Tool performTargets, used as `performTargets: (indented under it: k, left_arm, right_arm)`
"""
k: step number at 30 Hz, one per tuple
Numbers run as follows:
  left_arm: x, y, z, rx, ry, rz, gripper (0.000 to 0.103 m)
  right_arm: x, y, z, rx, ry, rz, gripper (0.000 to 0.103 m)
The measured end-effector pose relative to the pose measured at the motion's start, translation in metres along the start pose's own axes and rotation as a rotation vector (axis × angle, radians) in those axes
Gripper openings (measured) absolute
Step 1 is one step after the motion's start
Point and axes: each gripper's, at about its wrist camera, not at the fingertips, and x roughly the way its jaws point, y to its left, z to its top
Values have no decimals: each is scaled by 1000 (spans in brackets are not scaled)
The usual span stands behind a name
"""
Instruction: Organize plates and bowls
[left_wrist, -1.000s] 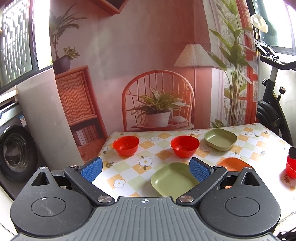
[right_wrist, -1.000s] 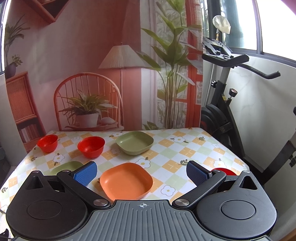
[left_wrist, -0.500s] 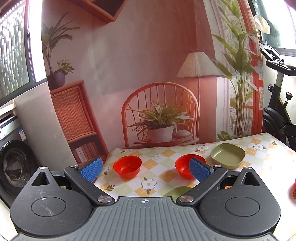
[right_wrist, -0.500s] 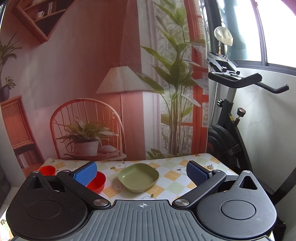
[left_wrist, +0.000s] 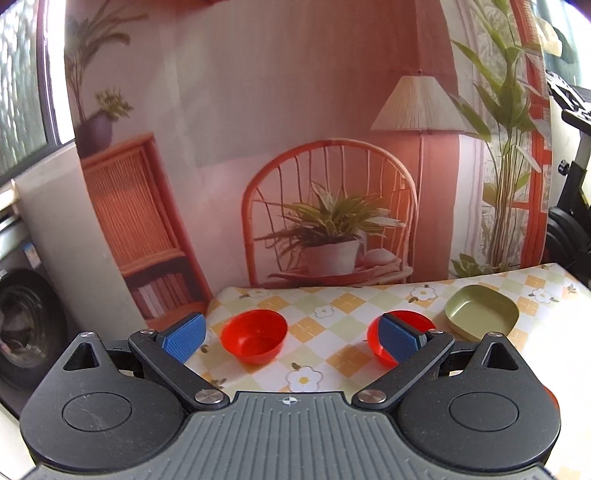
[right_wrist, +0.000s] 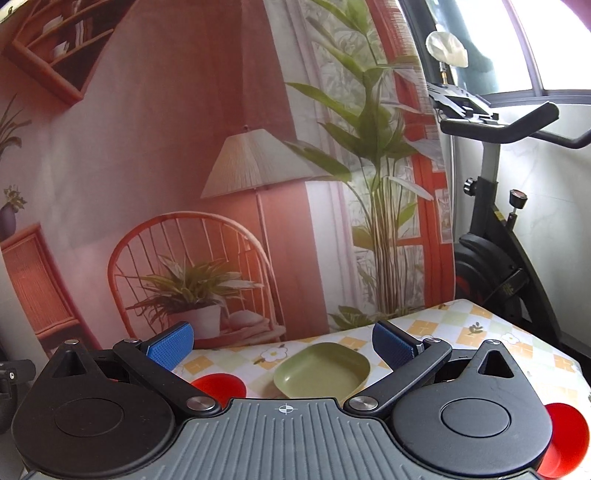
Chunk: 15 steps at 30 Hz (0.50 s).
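Above the bench (left_wrist: 369, 299), left hand-held gripper (left_wrist: 291, 334) and right hand-held gripper (right_wrist: 282, 345) both hover released, facing red bowls (left_wrist: 253, 340) and a green plate (right_wrist: 321, 371).

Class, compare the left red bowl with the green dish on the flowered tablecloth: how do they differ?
The left red bowl is round; the green dish is squarish with rounded corners. The bowl is red and deeper; the dish is olive and shallower. Both sit upright and empty on the checkered tablecloth.
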Motion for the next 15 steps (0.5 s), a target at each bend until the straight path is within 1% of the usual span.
performTargets:
  k: [2, 4, 7, 10, 13, 15]
  left_arm:
    - [10, 2, -4, -20, 9, -14, 99]
    - [21, 2, -8, -13, 16, 0, 92]
    - [38, -1, -12, 10, 47, 5, 89]
    - [53, -3, -20, 12, 75, 3, 88]
    - [69, -5, -28, 26, 118, 6, 86]
    - [78, -5, -34, 29, 146, -1, 85]
  right_arm:
    - [10, 4, -7, -1, 19, 0, 103]
    - [20, 8, -14, 1, 40, 16, 103]
    - [36, 19, -25, -10, 71, 39, 103]
    - [50, 30, -35, -40, 93, 52, 103]
    - [65, 40, -46, -52, 163, 104, 103]
    - [72, 48, -55, -61, 211, 113, 103]
